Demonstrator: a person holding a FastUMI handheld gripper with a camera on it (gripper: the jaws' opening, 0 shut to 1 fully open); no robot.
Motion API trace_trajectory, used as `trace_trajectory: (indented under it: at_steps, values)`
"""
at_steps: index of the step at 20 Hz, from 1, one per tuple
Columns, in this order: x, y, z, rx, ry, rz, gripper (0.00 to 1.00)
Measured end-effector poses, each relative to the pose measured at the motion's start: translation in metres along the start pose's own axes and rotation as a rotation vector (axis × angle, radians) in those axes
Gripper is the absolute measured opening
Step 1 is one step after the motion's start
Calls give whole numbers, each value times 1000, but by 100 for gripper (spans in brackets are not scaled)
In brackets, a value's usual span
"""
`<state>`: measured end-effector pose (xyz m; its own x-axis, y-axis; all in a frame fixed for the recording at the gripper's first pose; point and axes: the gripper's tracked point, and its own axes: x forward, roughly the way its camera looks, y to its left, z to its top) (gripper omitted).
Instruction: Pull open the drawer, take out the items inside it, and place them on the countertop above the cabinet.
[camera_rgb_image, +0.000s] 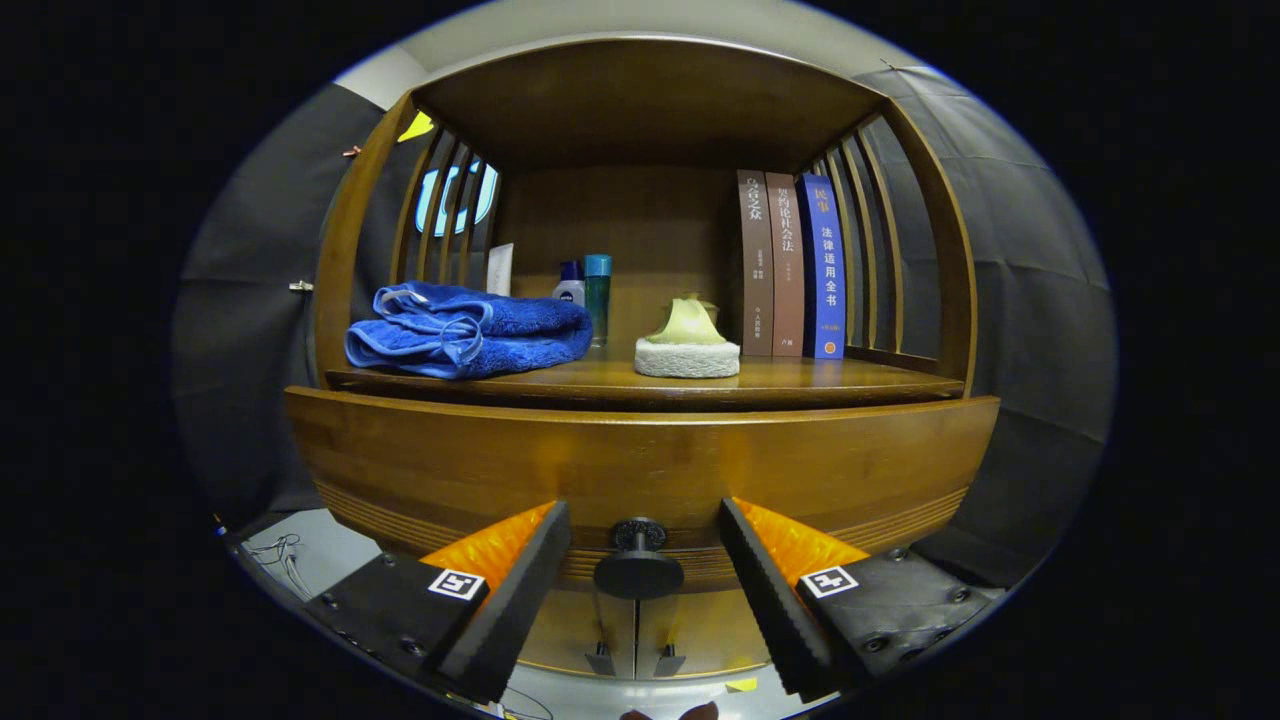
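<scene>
Wooden cabinet (640, 300) filled the gripper view, slatted sides, open shelf on top. Drawer (640, 470) sat below the countertop (800, 382), front closed flush, contents hidden.

On the countertop, left to right: folded blue towel (468, 330), white-and-blue bottle (571, 285) and teal bottle (598, 295) behind it near the back wall, pale sponge (687, 357) with a yellow-green cloth (688, 322) on top, then 3 upright books (792, 265) (2 brown, 1 blue) against the right slats.

Gripper (640, 600) was wide open, holding nothing. Its 2 fingers (510, 590) flanked the dark round drawer knob (638, 560), which sat between them with clear gaps on both sides, no contact. Knob was at the drawer's lower edge, centred. Below it, the seam of 2 lower cabinet doors (636, 640).
</scene>
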<state>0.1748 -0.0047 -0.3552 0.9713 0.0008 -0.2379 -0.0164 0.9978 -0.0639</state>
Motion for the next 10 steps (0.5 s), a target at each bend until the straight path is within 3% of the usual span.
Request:
trace_trajectory:
  at_steps: [10]
  values:
    - [27,0,1,-26,13,-17,99]
